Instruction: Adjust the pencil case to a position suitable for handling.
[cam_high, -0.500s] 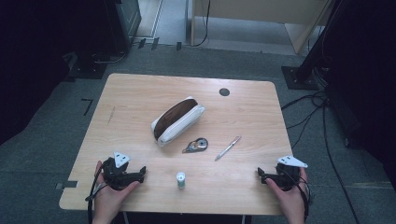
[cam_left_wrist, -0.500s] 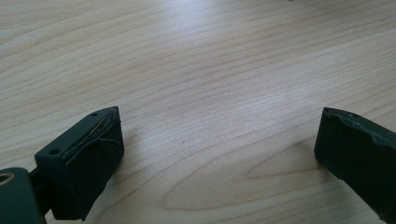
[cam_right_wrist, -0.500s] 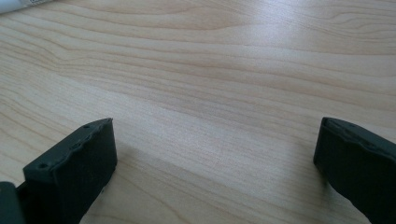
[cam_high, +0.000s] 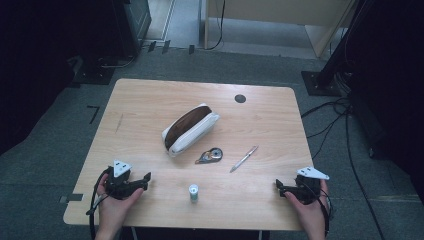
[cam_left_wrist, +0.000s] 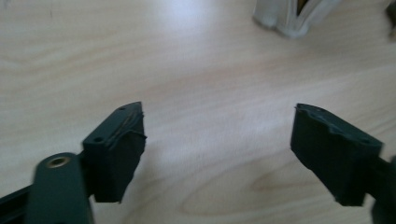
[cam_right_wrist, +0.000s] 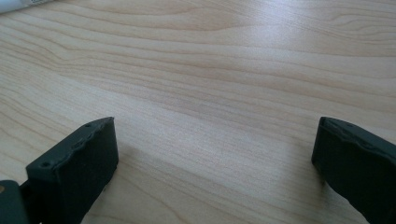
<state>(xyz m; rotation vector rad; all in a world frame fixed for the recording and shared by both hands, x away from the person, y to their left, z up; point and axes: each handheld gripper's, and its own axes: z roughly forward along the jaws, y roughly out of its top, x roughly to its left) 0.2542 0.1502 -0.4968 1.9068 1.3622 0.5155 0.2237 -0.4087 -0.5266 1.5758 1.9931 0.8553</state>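
High view: our left tongs (cam_high: 146, 177) and right tongs (cam_high: 278, 185) rest at the lower corners of the desk (cam_high: 150, 100); pouch (cam_high: 190, 128), tape roller (cam_high: 210, 155), pen (cam_high: 244, 158) and small tube (cam_high: 193, 192) lie mid-frame, untouched, so all work remains

Left gripper view: jaws spread, pouch corner at upper right

Right gripper view: jaws spread over bare wood

I hold my left gripper (cam_high: 146, 177) low at about seven o'clock on the table, its jaws spread wide with nothing between them, pointing toward three o'clock. My right gripper (cam_high: 278, 184) sits at five o'clock, jaws equally wide apart and bare, aimed toward nine o'clock. Both forearms enter from six o'clock.
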